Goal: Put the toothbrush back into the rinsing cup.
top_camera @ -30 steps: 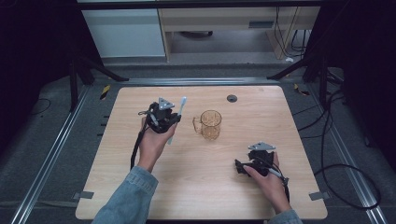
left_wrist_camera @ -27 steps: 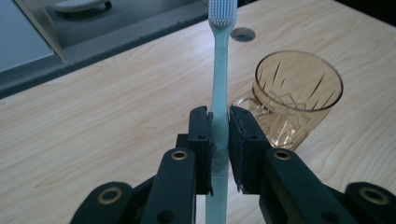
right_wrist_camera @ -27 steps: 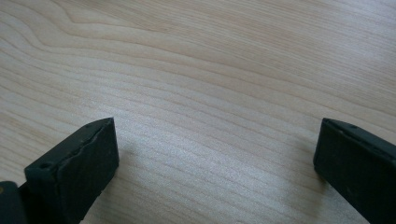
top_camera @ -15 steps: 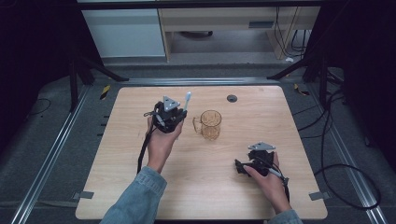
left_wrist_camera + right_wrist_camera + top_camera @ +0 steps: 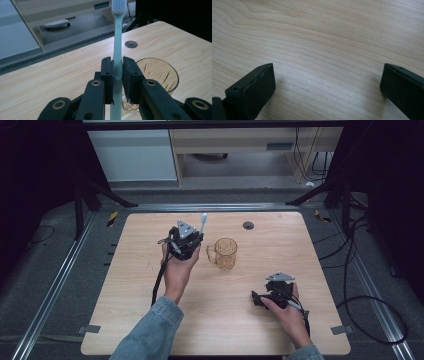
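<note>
Left gripper (image 5: 117,75) is clamping the toothbrush (image 5: 117,45) mid-handle, long axis upright, bristles up, just left of the amber mug (image 5: 225,253) standing near the bench centre toward the far edge. Mug mouth is lying to the gripper's right, the nearer hand. Right gripper (image 5: 327,82) is resting wide apart and empty on the bench (image 5: 310,250) near the front right.

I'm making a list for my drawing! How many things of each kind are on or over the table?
Toothbrushes: 1, the pale green toothbrush clamped in the left gripper
Mugs: 1, the amber glass mug
Grippers: 2, the left one and the right gripper, jaws wide apart
Total: 4
</note>
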{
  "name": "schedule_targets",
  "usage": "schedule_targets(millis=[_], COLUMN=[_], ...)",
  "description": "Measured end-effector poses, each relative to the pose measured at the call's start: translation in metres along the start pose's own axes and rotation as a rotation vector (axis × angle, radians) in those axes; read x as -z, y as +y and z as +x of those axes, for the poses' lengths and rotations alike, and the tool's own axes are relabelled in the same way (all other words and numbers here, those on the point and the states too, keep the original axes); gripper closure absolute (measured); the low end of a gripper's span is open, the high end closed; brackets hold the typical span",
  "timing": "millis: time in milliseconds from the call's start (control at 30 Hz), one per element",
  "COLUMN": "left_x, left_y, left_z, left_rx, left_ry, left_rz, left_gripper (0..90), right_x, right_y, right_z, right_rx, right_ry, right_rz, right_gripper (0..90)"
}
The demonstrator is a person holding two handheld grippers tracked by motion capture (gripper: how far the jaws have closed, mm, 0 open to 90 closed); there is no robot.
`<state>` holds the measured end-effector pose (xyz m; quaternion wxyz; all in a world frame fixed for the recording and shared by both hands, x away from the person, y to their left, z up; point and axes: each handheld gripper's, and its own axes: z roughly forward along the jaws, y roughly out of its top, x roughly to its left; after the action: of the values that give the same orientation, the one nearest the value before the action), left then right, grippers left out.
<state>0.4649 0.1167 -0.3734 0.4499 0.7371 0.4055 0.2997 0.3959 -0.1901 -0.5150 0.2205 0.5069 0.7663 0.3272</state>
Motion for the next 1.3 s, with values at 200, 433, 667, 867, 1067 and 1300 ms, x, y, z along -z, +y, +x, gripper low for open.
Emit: schedule_targets(millis=[200,433,667,867,1067,1300], left_x=[0.001,0.001,0.003,0.006,0.006,0.008], left_y=[0.004,0.006,0.006,0.008,0.007,0.01], left_z=[-0.006,-0.013,-0.015,-0.017,-0.02,-0.021], left_rx=[0.013,0.021,0.013,0.012,0.01,0.025], left_ry=[0.009,0.015,-0.006,0.0,0.008,0.011], left_rz=[-0.072,-0.129,-0.172,-0.212,-0.252,-0.281], left_gripper=[78.9,78.9,78.9,78.9,78.8,78.9], right_x=[0.0,0.0,0.0,0.0,0.0,0.0], right_y=[0.0,0.0,0.0,0.0,0.0,0.0], right_z=[0.0,0.0,0.0,0.0,0.0,0.0], right_rx=[-0.002,-0.002,0.0,0.0,0.0,0.0], right_ry=[0.0,0.0,-0.001,0.0,0.0,0.0], right_rz=[0.001,0.001,0.002,0.0,0.001,0.0], right_gripper=[0.4,0.4,0.4,0.4,0.4,0.4])
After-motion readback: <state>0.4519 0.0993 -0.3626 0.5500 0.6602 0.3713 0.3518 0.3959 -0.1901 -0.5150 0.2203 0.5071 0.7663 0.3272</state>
